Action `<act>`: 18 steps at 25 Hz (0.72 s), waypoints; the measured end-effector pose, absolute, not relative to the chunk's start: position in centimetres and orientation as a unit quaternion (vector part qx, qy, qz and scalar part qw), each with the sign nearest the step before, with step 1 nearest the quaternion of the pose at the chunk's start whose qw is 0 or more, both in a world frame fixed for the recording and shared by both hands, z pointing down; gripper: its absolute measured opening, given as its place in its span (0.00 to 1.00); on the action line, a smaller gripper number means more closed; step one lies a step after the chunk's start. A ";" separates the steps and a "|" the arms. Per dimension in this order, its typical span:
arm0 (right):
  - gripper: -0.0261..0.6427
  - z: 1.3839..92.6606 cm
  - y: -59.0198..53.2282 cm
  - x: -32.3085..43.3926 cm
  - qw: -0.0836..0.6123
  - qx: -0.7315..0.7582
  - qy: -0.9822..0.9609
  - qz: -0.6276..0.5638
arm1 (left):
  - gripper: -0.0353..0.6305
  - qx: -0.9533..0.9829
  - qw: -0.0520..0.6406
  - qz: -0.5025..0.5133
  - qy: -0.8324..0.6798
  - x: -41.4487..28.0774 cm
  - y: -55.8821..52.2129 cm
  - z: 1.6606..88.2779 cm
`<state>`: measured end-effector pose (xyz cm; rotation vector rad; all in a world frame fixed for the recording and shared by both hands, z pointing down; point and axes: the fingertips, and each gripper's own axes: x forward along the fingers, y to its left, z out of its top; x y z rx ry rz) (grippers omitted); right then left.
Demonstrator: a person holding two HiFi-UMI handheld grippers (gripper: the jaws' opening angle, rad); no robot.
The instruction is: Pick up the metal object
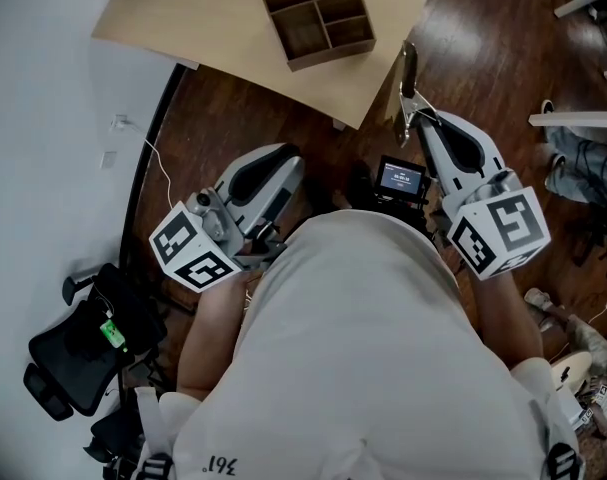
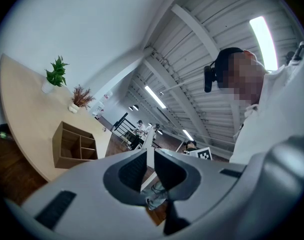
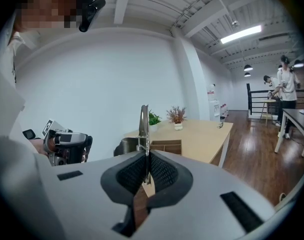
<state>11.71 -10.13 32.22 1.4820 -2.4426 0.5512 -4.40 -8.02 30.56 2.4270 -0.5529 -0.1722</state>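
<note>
Overhead, your right gripper clamps the metal object, which juts past its tips toward the far table. From the left gripper view, your left gripper stands narrowly parted, empty. From the right gripper view, the jaws pinch the object's lower end and it stands upright.

White short-sleeved shirt

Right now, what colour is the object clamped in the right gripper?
The metal object is shiny silver-grey; the right gripper view shows it best.
</note>
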 end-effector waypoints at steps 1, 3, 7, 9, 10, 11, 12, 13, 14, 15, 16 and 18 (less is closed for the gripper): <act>0.05 32.2 -10.1 11.6 0.115 0.505 -0.835 0.188 | 0.12 0.923 0.317 -0.065 -0.210 -4.4 -8.0 30.5; 0.05 32.1 -10.2 11.4 0.116 0.502 -0.836 0.187 | 0.12 0.923 0.317 -0.064 -0.209 -4.3 -7.9 30.6; 0.05 32.4 -10.7 11.2 0.118 0.500 -0.838 0.186 | 0.12 0.922 0.318 -0.064 -0.210 -4.4 -8.2 30.8; 0.05 32.4 -10.8 11.2 0.118 0.500 -0.838 0.185 | 0.12 0.922 0.318 -0.065 -0.212 -4.4 -8.1 30.9; 0.05 32.4 -10.8 11.2 0.118 0.500 -0.838 0.184 | 0.12 0.922 0.318 -0.065 -0.212 -4.5 -8.1 30.9; 0.05 32.3 -10.8 11.3 0.118 0.501 -0.838 0.183 | 0.12 0.922 0.318 -0.066 -0.213 -4.5 -8.0 30.9; 0.05 32.3 -10.8 11.3 0.118 0.501 -0.838 0.182 | 0.12 0.921 0.318 -0.066 -0.213 -4.4 -8.0 30.9; 0.05 32.3 -10.9 11.4 0.118 0.502 -0.837 0.181 | 0.12 0.921 0.318 -0.067 -0.213 -4.4 -8.0 30.9; 0.05 32.2 -11.0 11.4 0.118 0.502 -0.838 0.180 | 0.12 0.921 0.319 -0.067 -0.213 -4.4 -8.0 30.9; 0.05 32.2 -11.1 11.4 0.118 0.502 -0.838 0.179 | 0.12 0.921 0.319 -0.068 -0.213 -4.4 -8.0 30.9; 0.05 32.1 -11.1 11.5 0.118 0.503 -0.838 0.179 | 0.12 0.921 0.319 -0.068 -0.213 -4.4 -7.9 30.9; 0.05 32.1 -11.1 11.7 0.118 0.504 -0.837 0.178 | 0.12 0.921 0.320 -0.067 -0.212 -4.3 -7.8 31.0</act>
